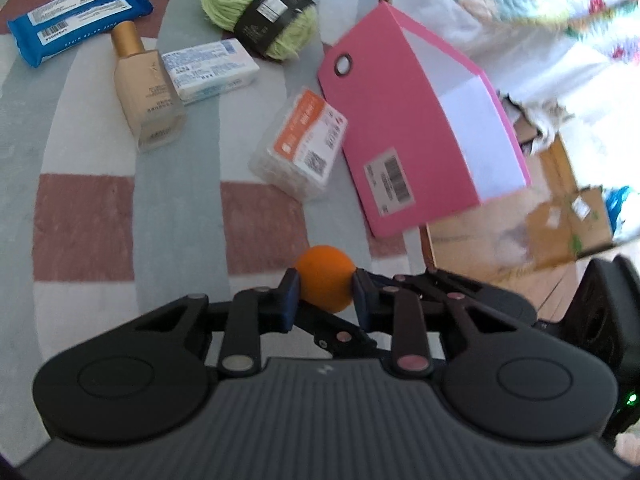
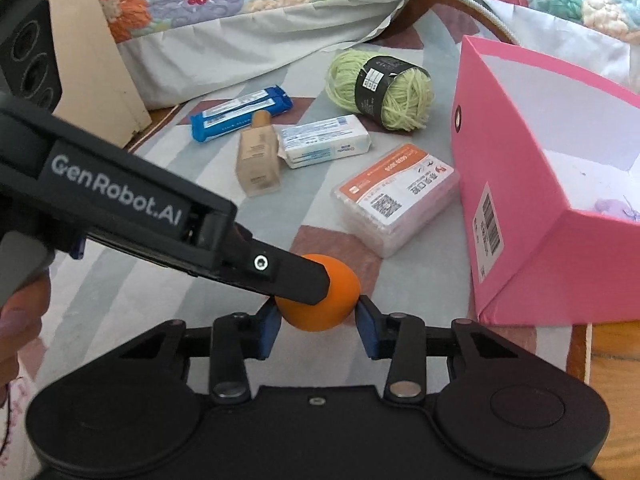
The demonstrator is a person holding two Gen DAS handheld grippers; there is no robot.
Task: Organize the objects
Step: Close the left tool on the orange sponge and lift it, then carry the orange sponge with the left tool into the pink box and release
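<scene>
Both grippers clamp one orange ball (image 2: 320, 300) on the rug (image 1: 80, 216), early in the tidy-up.
Left gripper (image 1: 326, 290) and right gripper (image 2: 318, 318) both pinch it; pink box (image 2: 540, 200) beside holds only a small purple item, while yarn (image 2: 380, 88), foundation bottle (image 2: 258, 160), wipes and packs lie loose. Readable: "GenRobot.AI".

An orange ball (image 1: 326, 278), round and matte, sits low on the striped rug (image 1: 92, 184). Further off lie a green yarn skein (image 1: 256, 8), a foundation bottle (image 1: 146, 92) (on its side), two wrapped packs and a clear box, beside the open pink box (image 2: 532, 184).
</scene>
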